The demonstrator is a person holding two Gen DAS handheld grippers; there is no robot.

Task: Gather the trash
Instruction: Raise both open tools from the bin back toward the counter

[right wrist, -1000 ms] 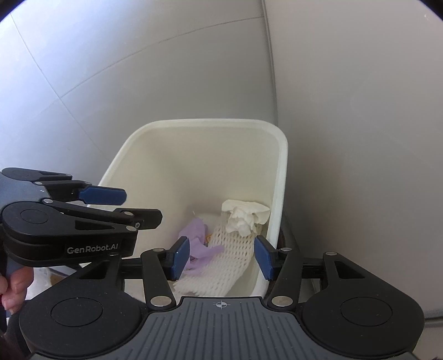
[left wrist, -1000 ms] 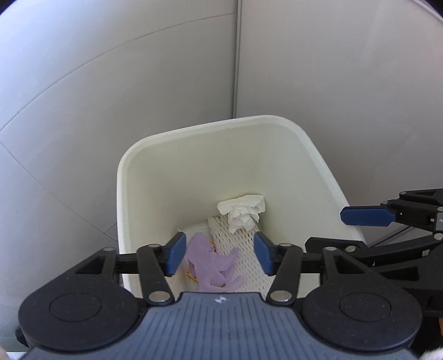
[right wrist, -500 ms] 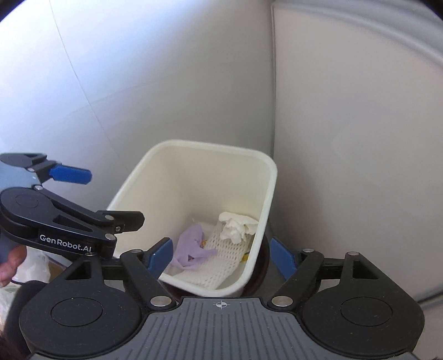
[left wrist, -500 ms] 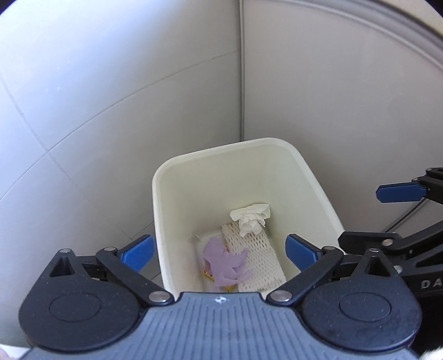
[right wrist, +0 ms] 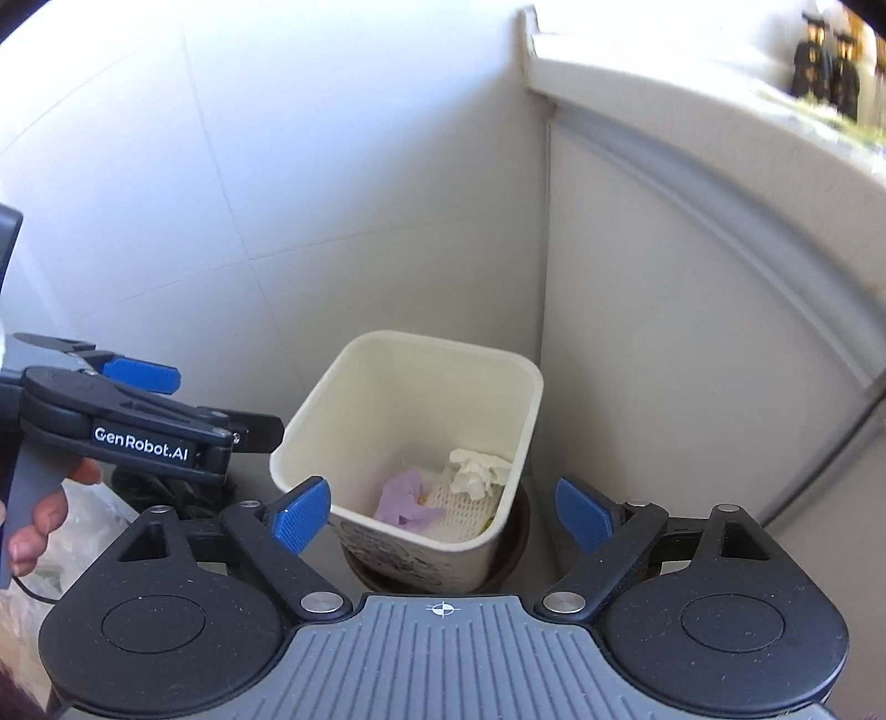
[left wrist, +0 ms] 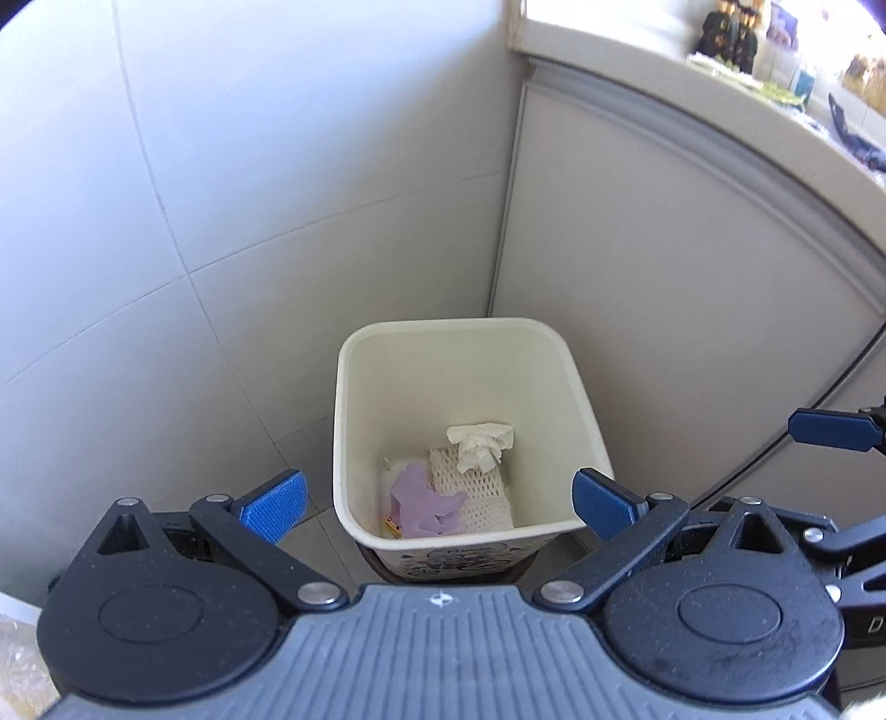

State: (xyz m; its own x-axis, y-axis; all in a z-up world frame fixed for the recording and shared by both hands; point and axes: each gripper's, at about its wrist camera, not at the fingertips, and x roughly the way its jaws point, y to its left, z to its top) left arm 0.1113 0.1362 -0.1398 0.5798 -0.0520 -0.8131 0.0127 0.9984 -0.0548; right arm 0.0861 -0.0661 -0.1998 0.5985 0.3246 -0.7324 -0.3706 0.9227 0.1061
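A cream trash bin (left wrist: 581,410) (right wrist: 310,426) stands on the floor in a corner. At its bottom lie a crumpled white tissue (left wrist: 479,443) (right wrist: 476,471), a white foam net (left wrist: 476,490) (right wrist: 457,507) and a purple glove (left wrist: 423,504) (right wrist: 404,498). High above the bin my left gripper (left wrist: 437,498) is open with nothing between its blue pads. My right gripper (right wrist: 443,509) hangs above the bin too; its jaws are opening and hold nothing. The left gripper's body (right wrist: 138,421) shows in the right wrist view, a hand (right wrist: 39,515) on its grip.
Tiled walls (left wrist: 221,194) rise behind the bin. A white cabinet side (left wrist: 692,277) stands to the right, its top holding small objects (left wrist: 725,33). A clear plastic bag (right wrist: 83,520) lies on the floor at the left. A dark round base (right wrist: 515,548) sits under the bin.
Both grippers rose and pulled back from the bin, which now looks smaller. Both sets of jaws spread wide. The trash stays at the bin's bottom.
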